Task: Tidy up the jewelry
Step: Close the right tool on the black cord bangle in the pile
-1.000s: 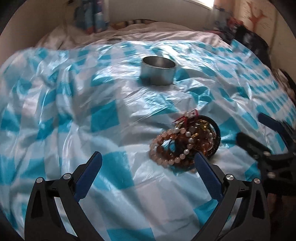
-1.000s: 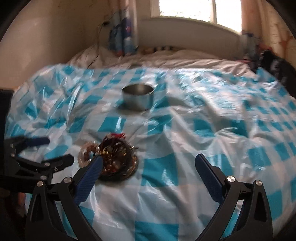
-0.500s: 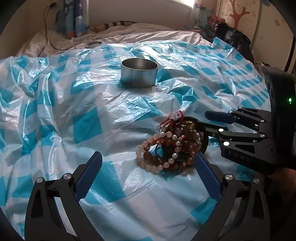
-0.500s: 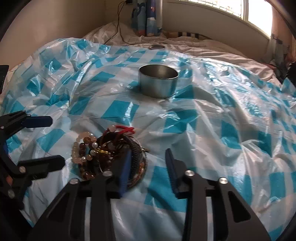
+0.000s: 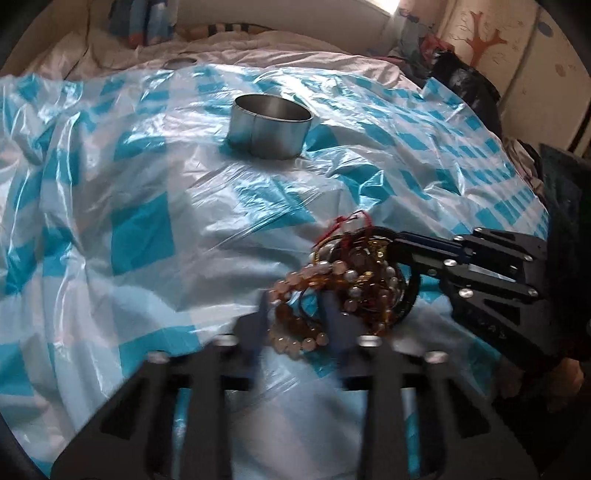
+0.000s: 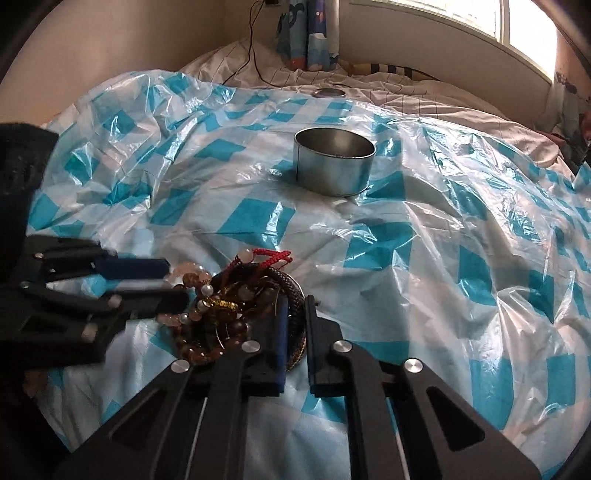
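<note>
Light: daylight from window (image 6: 524, 22), upper right of right wrist view, blown out white
Glare: shiny streaks across crinkled plastic sheet (image 5: 110, 206)
Blur: left gripper (image 5: 295, 314) smeared by motion; bracelet pile (image 5: 351, 273) soft
Edges: fisheye bending, dark vignette in corners

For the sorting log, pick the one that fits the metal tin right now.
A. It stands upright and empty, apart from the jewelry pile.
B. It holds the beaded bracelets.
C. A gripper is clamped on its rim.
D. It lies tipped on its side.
A: the tin stands upright on the checked sheet, its inside bare, while the jewelry pile lies nearer the cameras with both grippers at it.
</note>
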{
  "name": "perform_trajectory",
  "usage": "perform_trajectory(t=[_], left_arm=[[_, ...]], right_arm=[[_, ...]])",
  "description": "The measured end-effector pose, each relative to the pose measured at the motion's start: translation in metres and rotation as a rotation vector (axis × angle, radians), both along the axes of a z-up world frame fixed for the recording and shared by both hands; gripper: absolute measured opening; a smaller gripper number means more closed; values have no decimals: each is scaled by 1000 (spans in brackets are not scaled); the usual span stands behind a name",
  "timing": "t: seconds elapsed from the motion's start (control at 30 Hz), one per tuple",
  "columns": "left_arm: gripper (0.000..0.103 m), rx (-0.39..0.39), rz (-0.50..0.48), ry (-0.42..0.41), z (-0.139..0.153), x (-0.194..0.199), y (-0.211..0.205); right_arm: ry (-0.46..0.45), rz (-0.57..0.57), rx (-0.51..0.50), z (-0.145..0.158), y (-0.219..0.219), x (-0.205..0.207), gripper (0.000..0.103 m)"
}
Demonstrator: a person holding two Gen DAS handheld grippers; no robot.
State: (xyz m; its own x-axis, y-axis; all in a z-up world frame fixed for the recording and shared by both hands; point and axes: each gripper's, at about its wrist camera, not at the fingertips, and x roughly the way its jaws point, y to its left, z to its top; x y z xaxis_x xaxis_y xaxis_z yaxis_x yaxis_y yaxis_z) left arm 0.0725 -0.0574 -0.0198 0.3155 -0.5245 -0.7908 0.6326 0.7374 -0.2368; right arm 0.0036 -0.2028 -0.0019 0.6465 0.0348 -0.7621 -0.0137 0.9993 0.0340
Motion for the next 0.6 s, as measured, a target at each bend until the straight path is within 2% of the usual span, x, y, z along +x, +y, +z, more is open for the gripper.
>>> perform_trajectory(t=[0.1,0.3,0.33,0.37,0.43,0.5,0.53,0.6], left_arm=[[4,-16,5,2,2,-1,3],[1,-23,-1,-23,11,-6,3],[1,-13,5,-30,11,-6,2],[2,-7,11,-34,12,-5,4],[9,8,16,-39,11,-4,2],[47,23,24,-57,10,-4,1],[53,31,31,-78,11,-5,0],[54,38,25,-98,11,-7,-3]], right_arm=[[-3,-10,5,1,-1,-2,9],[6,-17,18,-1,-5,-2,10],[8,-21,23,-1,-5,-2,12],[5,-32,20,-1,-7,-2,24],[-16,-50,16,2,-9,-2,38],[-19,-53,27,3,-11,-2,40],[-15,-54,27,2,-11,-1,40],[-11,-52,22,1,-10,0,40]])
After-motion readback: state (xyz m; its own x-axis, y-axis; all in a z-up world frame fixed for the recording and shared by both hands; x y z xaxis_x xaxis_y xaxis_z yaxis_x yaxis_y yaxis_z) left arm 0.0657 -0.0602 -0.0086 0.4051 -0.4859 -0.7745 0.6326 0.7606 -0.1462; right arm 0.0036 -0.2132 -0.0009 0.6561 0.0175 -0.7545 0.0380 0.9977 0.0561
